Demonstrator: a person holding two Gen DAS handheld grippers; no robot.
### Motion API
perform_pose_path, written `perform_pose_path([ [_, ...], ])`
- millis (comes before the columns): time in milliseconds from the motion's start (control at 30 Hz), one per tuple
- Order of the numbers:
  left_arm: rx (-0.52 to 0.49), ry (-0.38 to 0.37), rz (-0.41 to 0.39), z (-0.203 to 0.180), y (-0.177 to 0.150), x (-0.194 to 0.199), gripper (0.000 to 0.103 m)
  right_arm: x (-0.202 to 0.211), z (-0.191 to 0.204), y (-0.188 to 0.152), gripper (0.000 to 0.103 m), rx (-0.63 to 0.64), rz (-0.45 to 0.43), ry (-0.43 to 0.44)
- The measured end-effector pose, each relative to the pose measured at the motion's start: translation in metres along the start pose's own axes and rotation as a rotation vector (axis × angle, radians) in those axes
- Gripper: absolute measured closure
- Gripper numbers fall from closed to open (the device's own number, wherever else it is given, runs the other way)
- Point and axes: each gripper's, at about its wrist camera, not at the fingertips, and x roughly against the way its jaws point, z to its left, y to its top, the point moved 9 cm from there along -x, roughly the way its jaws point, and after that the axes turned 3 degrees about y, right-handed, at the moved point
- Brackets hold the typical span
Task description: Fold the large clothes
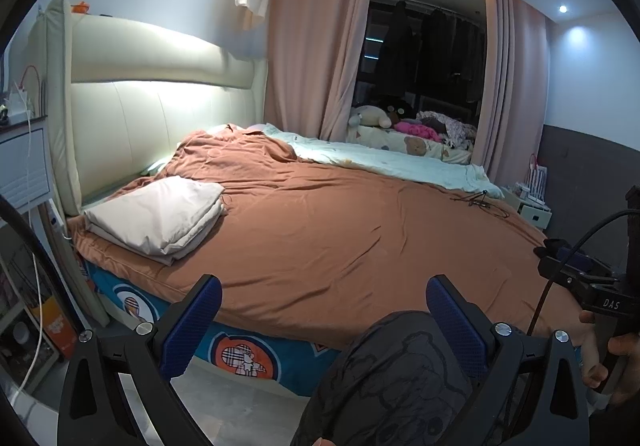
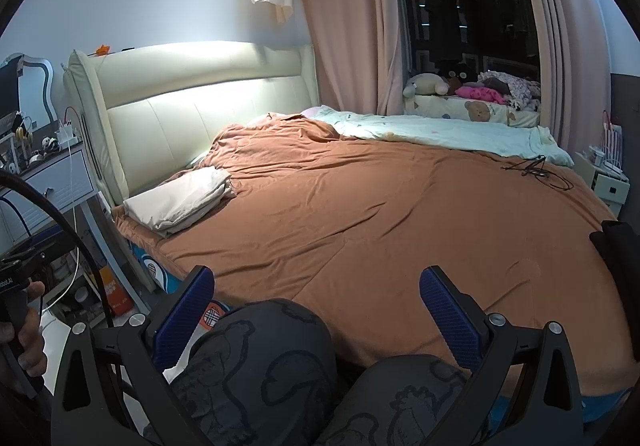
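A folded beige garment (image 1: 158,220) lies on the near left corner of the bed, close to the headboard; it also shows in the right wrist view (image 2: 180,202). My left gripper (image 1: 324,312) is open and empty, held off the bed's near edge above the person's knee. My right gripper (image 2: 318,304) is open and empty, also held off the bed's near edge above both knees. Both grippers are well apart from the garment. The right gripper's body (image 1: 592,286) shows at the right edge of the left wrist view.
An orange-brown cover (image 1: 360,230) spreads over the bed (image 2: 380,206). A pale green quilt (image 2: 440,130) lies along the far side. A black cable (image 2: 536,168) lies at the far right. A nightstand (image 2: 52,182) stands left; a cream headboard (image 1: 160,114) is behind.
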Motion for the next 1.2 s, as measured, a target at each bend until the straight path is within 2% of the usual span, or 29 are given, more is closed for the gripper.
perform_pose_path([
  [767,-0.026,0.026,-0.059,-0.002,0.012,0.02,0.0,-0.001,-0.015,0.004,0.0,-0.006,0.016,0.012],
  [1200,-0.039,0.011,-0.065,-0.007,0.012,0.03,0.0,0.006,-0.021,0.003,0.0,-0.018,0.009,0.004],
])
